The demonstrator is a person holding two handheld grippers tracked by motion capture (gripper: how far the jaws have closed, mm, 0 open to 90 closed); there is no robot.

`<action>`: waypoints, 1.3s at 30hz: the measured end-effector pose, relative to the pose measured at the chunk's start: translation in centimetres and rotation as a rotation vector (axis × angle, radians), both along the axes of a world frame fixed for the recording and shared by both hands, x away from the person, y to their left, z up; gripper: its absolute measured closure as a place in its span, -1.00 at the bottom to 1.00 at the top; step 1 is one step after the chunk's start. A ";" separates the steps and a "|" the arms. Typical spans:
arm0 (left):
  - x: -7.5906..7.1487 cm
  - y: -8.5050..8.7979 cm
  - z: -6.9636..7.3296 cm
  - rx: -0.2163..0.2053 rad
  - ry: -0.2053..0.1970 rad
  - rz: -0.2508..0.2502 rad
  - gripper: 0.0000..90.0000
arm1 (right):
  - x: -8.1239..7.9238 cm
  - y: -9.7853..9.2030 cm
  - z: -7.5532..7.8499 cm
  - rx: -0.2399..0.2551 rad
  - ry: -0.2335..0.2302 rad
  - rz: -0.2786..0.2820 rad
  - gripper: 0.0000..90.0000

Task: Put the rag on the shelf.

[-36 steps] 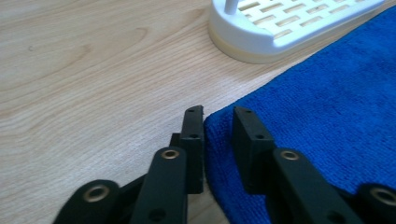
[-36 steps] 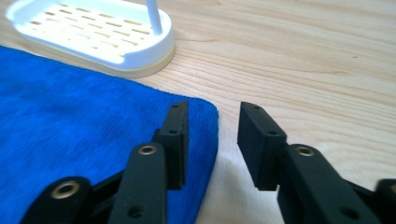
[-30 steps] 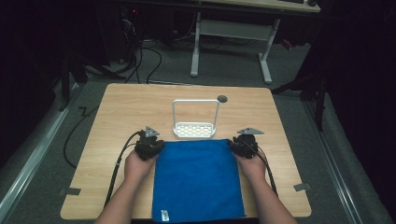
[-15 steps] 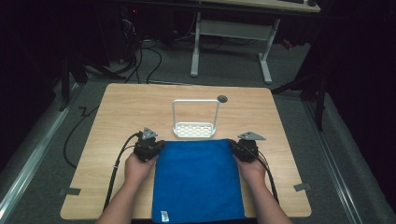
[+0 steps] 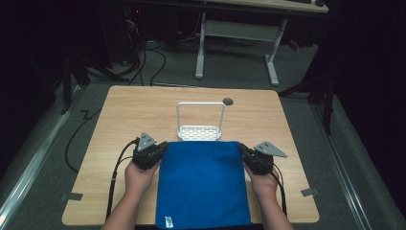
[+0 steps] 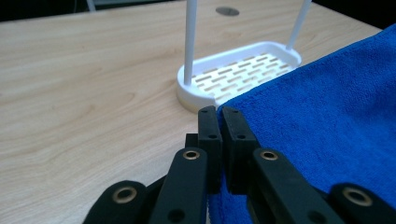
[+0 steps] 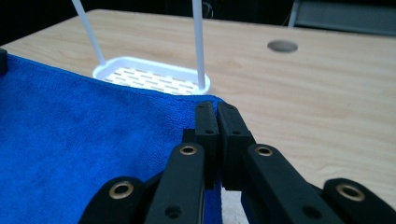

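Two grippers on one desk (image 5: 119,110): the blue towel (image 5: 203,184) lies flat at the near edge, soft and floppy, so corners are the spot. White rack (image 5: 200,132) touches its far edge. Left gripper (image 6: 219,114) and right gripper (image 7: 215,111) are clamped on those far corners.

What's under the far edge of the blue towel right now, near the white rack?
The blue towel lies on the wooden table. Its far edge overlaps the near rim of the white rack. Whatever else lies under the cloth is covered and cannot be seen.
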State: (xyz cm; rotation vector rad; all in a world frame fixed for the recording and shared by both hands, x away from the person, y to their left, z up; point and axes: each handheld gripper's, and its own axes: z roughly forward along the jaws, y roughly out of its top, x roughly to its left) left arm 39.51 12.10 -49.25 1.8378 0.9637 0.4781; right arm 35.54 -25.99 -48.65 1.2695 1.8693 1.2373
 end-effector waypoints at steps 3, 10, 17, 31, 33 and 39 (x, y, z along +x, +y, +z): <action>-0.7 0.1 0.8 -0.022 -0.039 0.004 0.94 | -0.6 0.2 0.7 -0.009 -0.032 0.009 0.96; -1.9 0.3 2.7 -0.046 -0.116 0.003 0.94 | -2.0 0.7 2.7 -0.007 -0.119 0.021 0.97; -2.7 0.6 4.4 -0.073 -0.171 0.015 0.94 | -2.9 0.6 4.3 0.009 -0.179 0.017 0.97; -4.0 0.9 7.5 -0.133 -0.274 0.014 0.95 | -4.3 -0.1 7.2 0.041 -0.290 -0.005 0.97; -4.0 0.9 7.9 -0.139 -0.291 0.020 0.95 | -4.5 -0.1 7.8 0.037 -0.311 -0.006 0.97; -4.0 0.7 9.2 -0.149 -0.329 0.020 0.96 | -4.9 0.3 9.6 0.036 -0.371 0.009 0.97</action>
